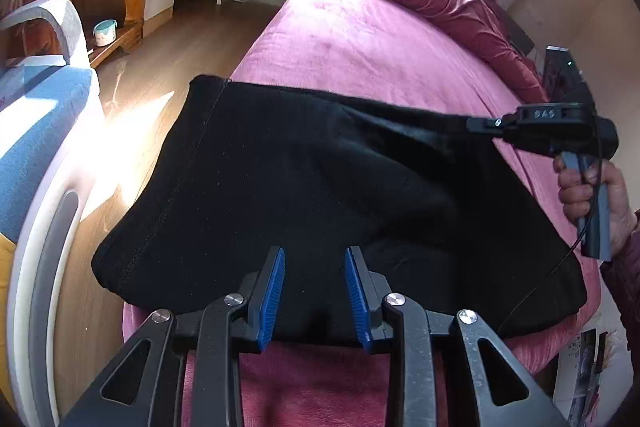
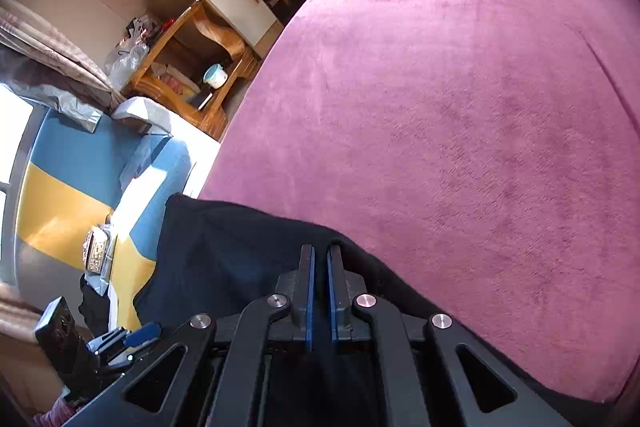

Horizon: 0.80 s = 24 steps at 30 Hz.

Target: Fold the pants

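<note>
On the pink bed, black pants lie folded.

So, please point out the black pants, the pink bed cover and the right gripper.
black pants (image 1: 320,179): left wrist view, middle of the cloth.
pink bed cover (image 2: 460,87): right wrist view, bare middle.
right gripper (image 2: 321,255): right wrist view, between fingertips.

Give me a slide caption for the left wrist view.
Open left gripper over black pants on pink bed.
</note>
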Tool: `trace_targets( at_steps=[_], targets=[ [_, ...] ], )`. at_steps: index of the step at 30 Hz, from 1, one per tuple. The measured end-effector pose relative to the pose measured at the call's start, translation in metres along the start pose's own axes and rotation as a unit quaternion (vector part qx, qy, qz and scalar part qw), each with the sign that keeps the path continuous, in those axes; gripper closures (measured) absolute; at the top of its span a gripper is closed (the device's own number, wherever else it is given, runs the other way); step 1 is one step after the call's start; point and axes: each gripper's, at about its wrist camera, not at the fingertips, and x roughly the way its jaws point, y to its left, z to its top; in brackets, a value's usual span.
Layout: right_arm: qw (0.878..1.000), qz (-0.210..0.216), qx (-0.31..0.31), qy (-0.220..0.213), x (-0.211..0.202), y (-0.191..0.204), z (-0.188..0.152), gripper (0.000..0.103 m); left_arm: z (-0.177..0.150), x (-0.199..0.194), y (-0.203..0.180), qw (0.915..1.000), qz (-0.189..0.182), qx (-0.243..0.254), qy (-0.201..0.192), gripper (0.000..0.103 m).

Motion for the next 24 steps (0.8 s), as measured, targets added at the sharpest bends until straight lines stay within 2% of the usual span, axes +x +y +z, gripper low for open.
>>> trace_targets(
  at_steps=[2,5,9,11,13,17,24],
  targets=[
    [1.000,-0.022,0.020,0.003,0.014,-0.012,0.007,0.098,-0.008,0.017,0.005,0.9991,0.023,0.000,0.036,0.072],
    [0.998,-0.059,0.012,0.033,0.042,-0.017,-0.001,0.098,-0.016,0.023,0.008,0.9992,0.024,-0.010,0.029,0.073],
    [0.997,-0.065,0.021,0.022,0.039,-0.017,-0.003,0.097,-0.015,0.016,0.009,0.9988,0.022,-0.027,0.034,0.074],
    [0.997,-0.066,0.030,0.006,0.018,-0.016,-0.006,0.074,-0.012,0.008,0.008,0.9989,0.017,-0.035,0.029,0.073],
    [0.997,-0.058,0.036,-0.020,-0.007,-0.013,-0.016,0.068,-0.011,-0.004,0.006,0.9993,0.007,-0.037,0.010,0.070],
    [0.998,-0.032,0.042,-0.040,-0.043,-0.004,-0.059,0.068,-0.017,-0.021,-0.001,0.9995,-0.011,-0.026,-0.014,0.070],
    [0.999,-0.033,0.030,-0.005,-0.044,0.019,-0.160,0.068,-0.023,-0.024,-0.016,0.9998,-0.020,0.002,-0.005,0.070]
  ],
)
